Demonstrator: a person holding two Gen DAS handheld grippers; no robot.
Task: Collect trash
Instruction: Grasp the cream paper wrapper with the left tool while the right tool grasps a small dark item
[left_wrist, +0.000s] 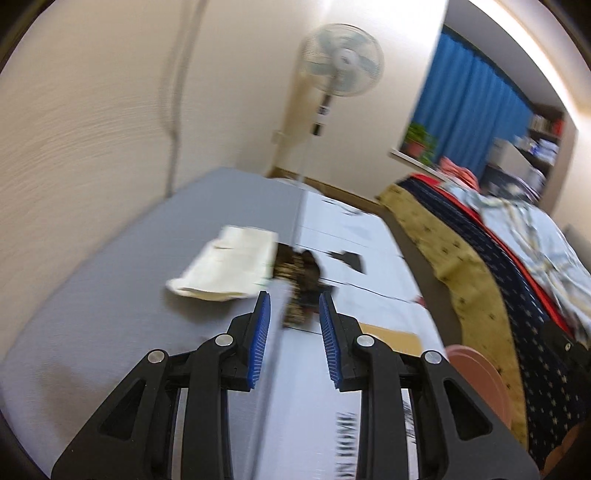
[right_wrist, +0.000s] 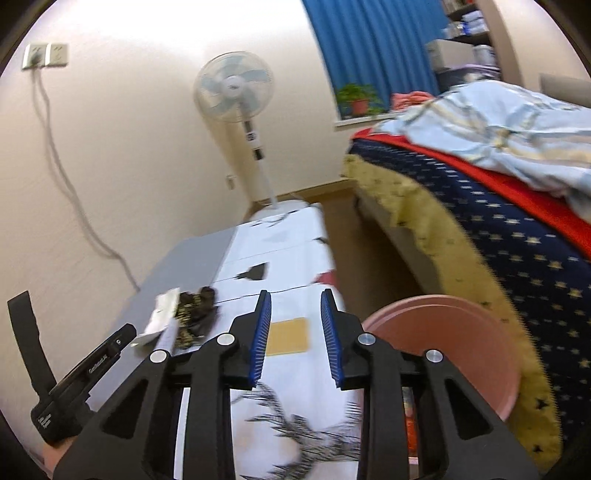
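Trash on desk (left_wrist: 92, 295): dark crumpled wrapper (left_wrist: 301, 273) just beyond left gripper (left_wrist: 294, 304) jaws, white crumpled paper (left_wrist: 229, 264) touching it, ahead and left. Left jaws apart, gripping nothing. Right gripper (right_wrist: 295, 302) jaws likewise apart, empty, over white patterned cover (right_wrist: 288, 243); pink bin (right_wrist: 454, 347) right of them. Farther off, standing fan (right_wrist: 236, 88), bed (right_wrist: 517, 229) to right.
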